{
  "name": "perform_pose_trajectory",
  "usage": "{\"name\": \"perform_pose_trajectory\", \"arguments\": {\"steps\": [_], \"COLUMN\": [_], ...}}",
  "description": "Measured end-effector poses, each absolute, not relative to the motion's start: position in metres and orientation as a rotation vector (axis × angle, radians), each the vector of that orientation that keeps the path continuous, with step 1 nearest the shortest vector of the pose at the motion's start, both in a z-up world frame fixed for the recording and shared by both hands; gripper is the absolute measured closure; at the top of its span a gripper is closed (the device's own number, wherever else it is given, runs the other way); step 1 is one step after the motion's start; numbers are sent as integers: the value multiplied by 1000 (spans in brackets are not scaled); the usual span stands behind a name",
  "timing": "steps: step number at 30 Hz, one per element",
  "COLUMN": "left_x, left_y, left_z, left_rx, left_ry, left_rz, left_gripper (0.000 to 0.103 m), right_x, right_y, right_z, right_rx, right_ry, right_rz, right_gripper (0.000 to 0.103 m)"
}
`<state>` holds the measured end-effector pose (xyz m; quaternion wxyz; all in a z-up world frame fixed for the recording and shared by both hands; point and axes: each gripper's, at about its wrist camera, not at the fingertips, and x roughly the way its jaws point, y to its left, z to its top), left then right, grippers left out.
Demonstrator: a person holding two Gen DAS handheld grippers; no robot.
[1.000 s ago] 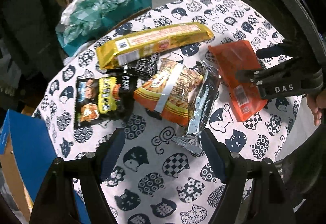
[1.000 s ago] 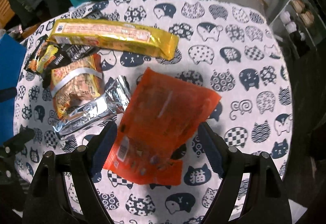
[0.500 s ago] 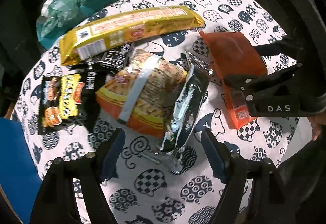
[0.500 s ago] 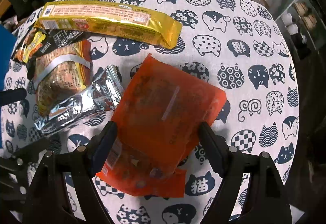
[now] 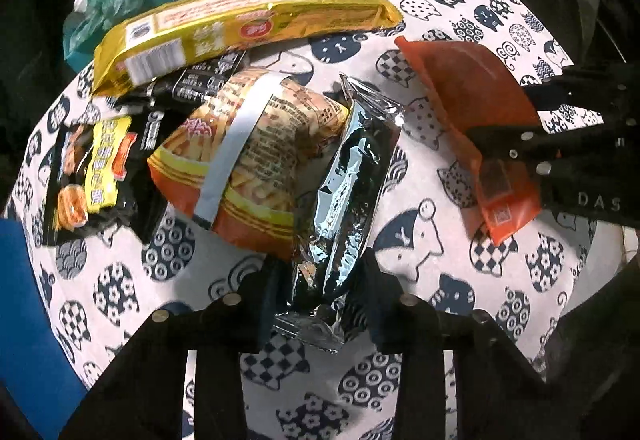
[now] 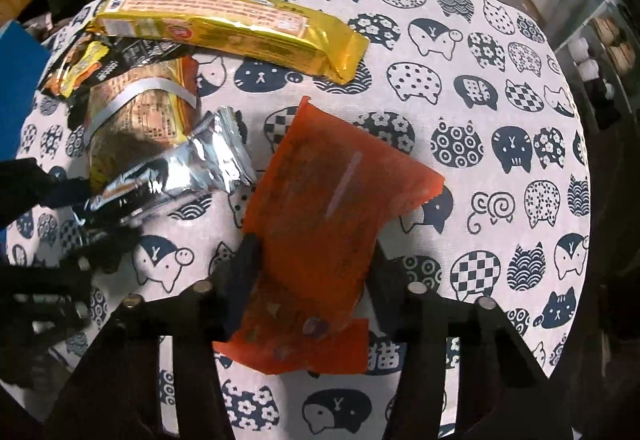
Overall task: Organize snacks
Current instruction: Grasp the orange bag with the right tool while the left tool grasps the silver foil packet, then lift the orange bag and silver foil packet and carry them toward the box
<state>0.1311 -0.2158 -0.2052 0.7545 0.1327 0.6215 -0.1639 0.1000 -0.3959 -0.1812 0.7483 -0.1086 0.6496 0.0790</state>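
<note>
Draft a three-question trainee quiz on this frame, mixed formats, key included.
1. True or false: the long gold foil biscuit pack lies between the left gripper's fingers.
2. Which pack sits between the right gripper's fingers? A) silver foil snack pouch B) flat orange plastic pouch C) black-and-yellow snack packet
3. Fill in: the tablecloth is printed with ___ faces.

Key: 1 false; 2 B; 3 cat

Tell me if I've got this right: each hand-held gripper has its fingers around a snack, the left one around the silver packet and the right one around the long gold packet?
Not quite. The right hand-held gripper has its fingers around the orange packet, as the right wrist view shows; the long gold packet lies untouched farther back. The left hand-held gripper is indeed around the silver packet.
</note>
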Motion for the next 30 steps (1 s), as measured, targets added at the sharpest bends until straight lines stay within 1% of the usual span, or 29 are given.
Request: {"name": "perform_pose_trajectory", "arguments": {"steps": [4,13,15,18,20,21,22,25,29,30], "left_x": [115,87,77,73,72,71,71,72,79,88], "left_y": [-205,-186,-167,-148,-135,-130,-124,-115,-110,-121], "left_z": [-202,-195,-194,-195,-193,-190,-186,-178,-174,-176], "left_rx": [268,264,264,236,202,192,180,142,82,77], "left_ry": [1368,1391,1391,1415,1424,1416,1398,1372,1387,1393], "left_rz": [-349,-326,-311,-288,-284,-272,-263,-267,-303,-311], "left_gripper": [66,66,66,62,50,40,34,29,29,29], "right_x": [100,71,69,66,66,68,68,67,69,68], "right_y": [-387,-363,-357,-356,-352,-349,-347,-343,-343,-343], "right_z": [-172,-166,-162,-159,-157,-158,-158,-159,-159,-159], "right_rx": [-235,-267,-272,-274,-278,-280,-282,-290,-286,-283], "right_ry": [1432,1435,1435,1434,1436,1439,1442,1446,1449,1451], "right_rz": [214,271,271,269,273,275,277,273,269,269], "right_gripper": [61,62,62,62,62,62,62,61,61,61]}}
